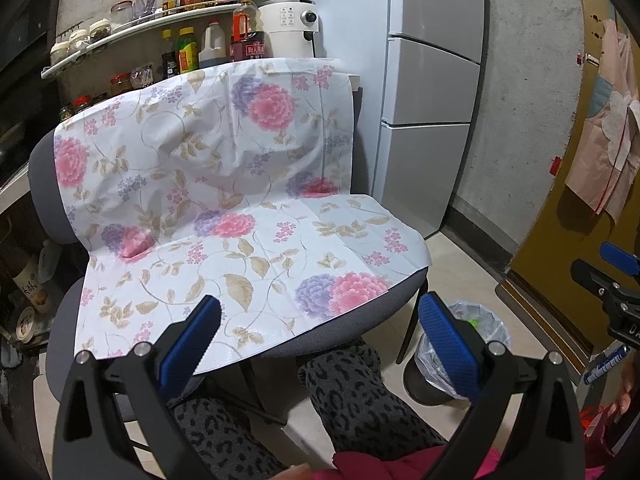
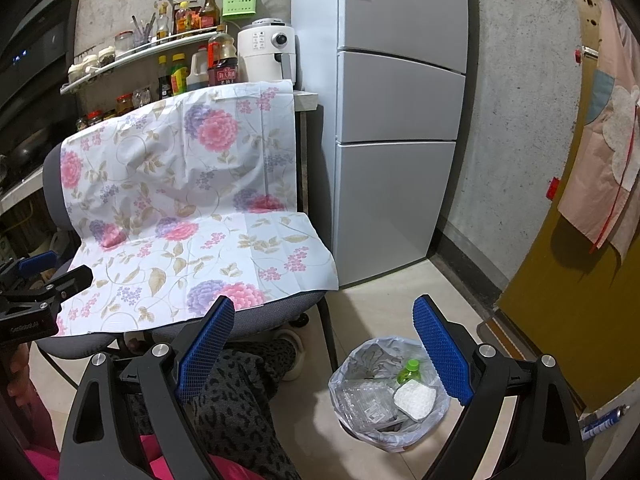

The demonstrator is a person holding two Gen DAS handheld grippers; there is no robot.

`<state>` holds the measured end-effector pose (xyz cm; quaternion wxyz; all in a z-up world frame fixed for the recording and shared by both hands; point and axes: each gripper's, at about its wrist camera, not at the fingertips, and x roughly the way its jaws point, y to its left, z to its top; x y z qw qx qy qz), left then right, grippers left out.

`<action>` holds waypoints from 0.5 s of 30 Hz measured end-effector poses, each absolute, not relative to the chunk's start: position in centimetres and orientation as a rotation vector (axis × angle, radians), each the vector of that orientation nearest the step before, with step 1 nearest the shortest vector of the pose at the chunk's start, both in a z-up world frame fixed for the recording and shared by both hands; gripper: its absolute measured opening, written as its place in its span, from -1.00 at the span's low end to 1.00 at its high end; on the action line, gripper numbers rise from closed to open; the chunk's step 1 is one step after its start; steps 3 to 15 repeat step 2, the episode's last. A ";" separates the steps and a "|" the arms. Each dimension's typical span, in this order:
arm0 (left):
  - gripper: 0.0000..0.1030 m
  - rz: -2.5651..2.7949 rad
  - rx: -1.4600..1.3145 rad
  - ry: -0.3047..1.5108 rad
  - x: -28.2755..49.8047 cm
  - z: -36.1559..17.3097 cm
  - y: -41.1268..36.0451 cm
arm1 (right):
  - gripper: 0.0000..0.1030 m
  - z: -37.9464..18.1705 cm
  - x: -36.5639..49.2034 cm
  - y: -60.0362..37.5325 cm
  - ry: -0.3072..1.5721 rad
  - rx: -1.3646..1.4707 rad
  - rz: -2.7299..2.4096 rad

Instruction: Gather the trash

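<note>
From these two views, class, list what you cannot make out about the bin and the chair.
- Bin, left wrist view: its contents, hidden behind the left gripper's finger.
- Bin, right wrist view: what lies under the bottle, white pad and clear tray.
- Chair, both views: seat and back, hidden under the floral sheet.
- Chair base: hidden by the person's legs.

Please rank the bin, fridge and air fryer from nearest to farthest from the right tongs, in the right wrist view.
From the right tongs:
1. Bin, on the floor just below.
2. Fridge, ahead against the wall.
3. Air fryer, farther back, upper left.
</note>
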<state>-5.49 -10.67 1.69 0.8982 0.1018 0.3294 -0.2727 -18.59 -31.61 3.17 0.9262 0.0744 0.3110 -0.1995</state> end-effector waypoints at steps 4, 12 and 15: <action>0.87 -0.567 0.209 0.687 -5.5 1.6 -10.8 | 0.75 3.2 -18.5 -31.9 0.641 0.154 -0.409; 0.87 -0.567 0.209 0.687 -5.5 1.6 -10.8 | 0.75 3.2 -18.5 -31.9 0.641 0.154 -0.409; 0.87 -0.567 0.209 0.687 -5.5 1.6 -10.8 | 0.75 3.2 -18.5 -31.9 0.641 0.154 -0.409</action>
